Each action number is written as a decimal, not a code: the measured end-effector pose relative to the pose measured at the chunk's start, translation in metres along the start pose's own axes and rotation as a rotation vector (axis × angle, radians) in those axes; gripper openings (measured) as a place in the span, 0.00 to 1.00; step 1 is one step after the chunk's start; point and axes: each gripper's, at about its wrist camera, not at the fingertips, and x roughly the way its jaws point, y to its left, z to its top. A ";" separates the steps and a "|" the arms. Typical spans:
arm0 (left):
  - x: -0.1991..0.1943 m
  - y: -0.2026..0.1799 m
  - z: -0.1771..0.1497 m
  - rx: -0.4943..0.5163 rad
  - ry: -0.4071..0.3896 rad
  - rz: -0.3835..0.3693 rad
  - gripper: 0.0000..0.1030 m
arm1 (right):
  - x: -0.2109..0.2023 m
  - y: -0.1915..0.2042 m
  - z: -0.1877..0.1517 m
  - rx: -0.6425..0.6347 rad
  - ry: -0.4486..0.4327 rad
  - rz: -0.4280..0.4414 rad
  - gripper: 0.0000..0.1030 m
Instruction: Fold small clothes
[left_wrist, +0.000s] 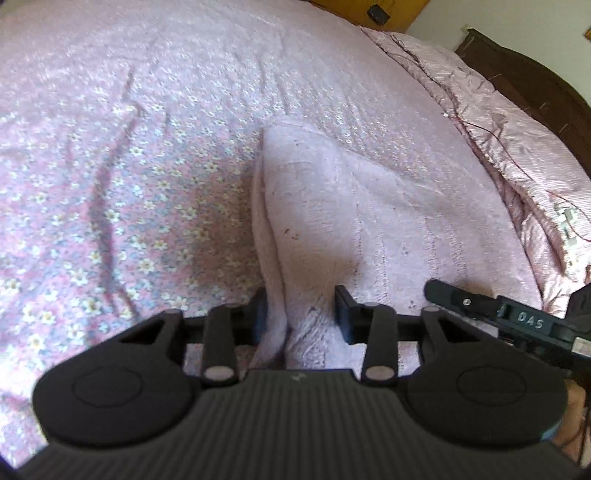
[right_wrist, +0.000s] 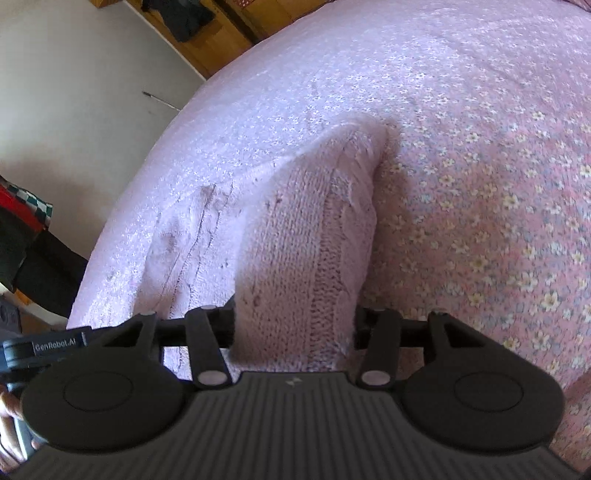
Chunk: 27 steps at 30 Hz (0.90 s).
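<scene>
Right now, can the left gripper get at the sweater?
Yes, it seems so: the left gripper already has a raised fold of the pink sweater between its fingers, with nothing in the way. Whether it is clamped tight is unclear.

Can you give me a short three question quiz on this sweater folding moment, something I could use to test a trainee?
1. True or false: the pink knit sweater lies on a floral bedspread.
2. Multiple choice: what does the right gripper have between its fingers? A) a fold of the sweater B) a bare patch of bedspread C) nothing
3. Fill in the missing word: in the left wrist view, the left gripper has sweater fabric between its fingers, and the right gripper's tip shows on the ____ side of the picture.

Key: 1 true. 2 A. 3 right.
</scene>
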 end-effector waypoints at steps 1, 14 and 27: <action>-0.002 -0.001 -0.002 0.000 -0.005 0.006 0.41 | -0.002 0.000 -0.002 0.007 -0.005 -0.007 0.56; -0.041 -0.021 -0.047 0.111 -0.008 0.110 0.53 | -0.058 0.019 -0.032 -0.118 -0.039 -0.124 0.81; -0.003 -0.038 -0.088 0.114 0.046 0.290 0.62 | -0.026 0.028 -0.079 -0.175 0.137 -0.230 0.85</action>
